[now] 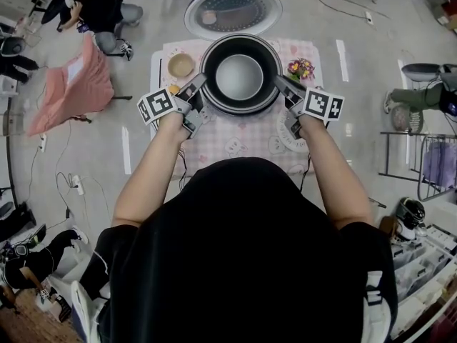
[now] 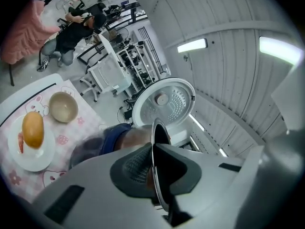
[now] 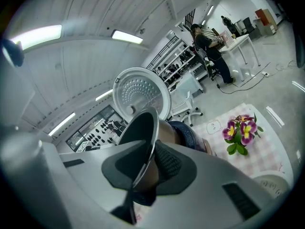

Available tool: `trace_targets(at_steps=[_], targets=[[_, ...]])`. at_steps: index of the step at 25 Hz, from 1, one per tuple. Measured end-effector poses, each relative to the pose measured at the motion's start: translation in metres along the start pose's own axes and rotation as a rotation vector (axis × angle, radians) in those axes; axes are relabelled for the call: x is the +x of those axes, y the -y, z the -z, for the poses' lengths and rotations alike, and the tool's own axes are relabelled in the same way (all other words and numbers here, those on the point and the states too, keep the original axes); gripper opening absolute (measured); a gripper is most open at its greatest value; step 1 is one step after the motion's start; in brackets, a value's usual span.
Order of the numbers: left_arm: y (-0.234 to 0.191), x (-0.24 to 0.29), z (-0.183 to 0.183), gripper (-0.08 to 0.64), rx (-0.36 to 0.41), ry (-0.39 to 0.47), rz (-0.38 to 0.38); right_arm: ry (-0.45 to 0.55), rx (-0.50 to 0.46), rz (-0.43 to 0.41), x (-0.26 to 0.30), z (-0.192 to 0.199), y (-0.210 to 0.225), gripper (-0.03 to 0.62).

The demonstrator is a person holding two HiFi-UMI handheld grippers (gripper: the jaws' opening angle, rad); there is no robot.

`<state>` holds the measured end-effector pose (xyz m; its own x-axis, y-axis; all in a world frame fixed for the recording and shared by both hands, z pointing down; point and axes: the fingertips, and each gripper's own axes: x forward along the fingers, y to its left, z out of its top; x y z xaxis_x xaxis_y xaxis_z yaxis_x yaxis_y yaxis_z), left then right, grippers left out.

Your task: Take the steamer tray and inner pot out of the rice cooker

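Pink-checked bench (image 1: 250, 138), cooker lid (image 1: 232, 9) open at the far side. The pot (image 1: 239, 77) lies between the hands. The left gripper (image 1: 196, 90) is clamped on its left rim and the right gripper (image 1: 280, 86) on its right rim, jaws pinching the wall. The lift probably goes straight up.

Rice cooker body (image 2: 95, 148) blurred, mostly hidden
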<state>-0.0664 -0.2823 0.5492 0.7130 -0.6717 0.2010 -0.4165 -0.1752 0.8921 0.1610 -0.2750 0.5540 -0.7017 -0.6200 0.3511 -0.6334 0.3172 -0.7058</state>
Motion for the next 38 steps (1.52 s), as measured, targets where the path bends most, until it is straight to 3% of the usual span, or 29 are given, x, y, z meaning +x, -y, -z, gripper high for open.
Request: trace_targets(at_steps=[18, 21, 24, 29, 38], targets=[[0.068, -0.039, -0.019, 0.035, 0.092, 0.081, 0.089, 0.082, -0.076, -0.099, -0.032, -0.034, -0.068, 0.061], [0.072, -0.056, -0.020, 0.035, 0.027, 0.105, 0.043, 0.082, -0.087, -0.124, -0.033, -0.036, -0.085, 0.061], [0.066, -0.081, -0.028, 0.035, -0.005, 0.133, 0.011, 0.067, -0.104, -0.150, -0.022, -0.029, -0.106, 0.061], [0.065, -0.109, -0.038, 0.035, 0.027, 0.197, -0.004, 0.021, -0.130, -0.206, -0.010, -0.023, -0.127, 0.063], [0.056, -0.178, -0.051, 0.035, 0.094, 0.294, 0.037, -0.068, -0.163, -0.294, 0.029, 0.011, -0.176, 0.063]])
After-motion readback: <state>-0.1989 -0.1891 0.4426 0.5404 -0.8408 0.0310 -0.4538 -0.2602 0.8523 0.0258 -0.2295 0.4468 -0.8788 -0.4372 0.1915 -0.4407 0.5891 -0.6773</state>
